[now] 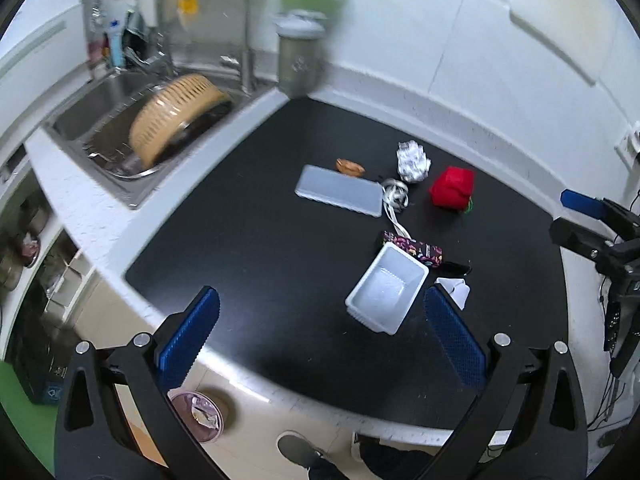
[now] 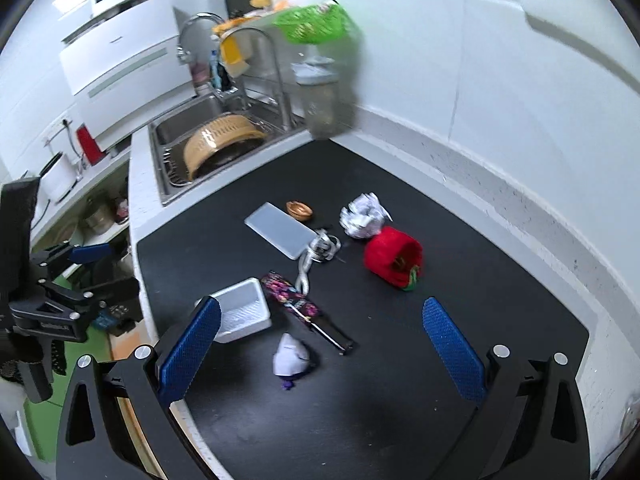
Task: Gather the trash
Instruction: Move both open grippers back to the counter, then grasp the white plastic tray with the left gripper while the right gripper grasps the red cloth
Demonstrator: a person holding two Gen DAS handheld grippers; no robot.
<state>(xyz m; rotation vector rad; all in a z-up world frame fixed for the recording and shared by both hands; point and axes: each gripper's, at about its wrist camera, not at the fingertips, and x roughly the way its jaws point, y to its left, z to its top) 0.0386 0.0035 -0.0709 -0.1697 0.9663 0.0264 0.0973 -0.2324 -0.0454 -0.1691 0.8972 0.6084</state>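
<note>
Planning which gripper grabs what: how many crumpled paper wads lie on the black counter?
1: a crumpled white paper wad near the back wall, between the red cup and small brown dish. None seems hidden.

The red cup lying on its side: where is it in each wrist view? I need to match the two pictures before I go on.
Left wrist: the red cup lies right of centre on the black countertop, just right of the crumpled paper ball.
Right wrist: the red cup lies near centre, just below and right of the paper ball, its open mouth facing right.
Shared landmark: the flat grey lid left of the cup.
</note>
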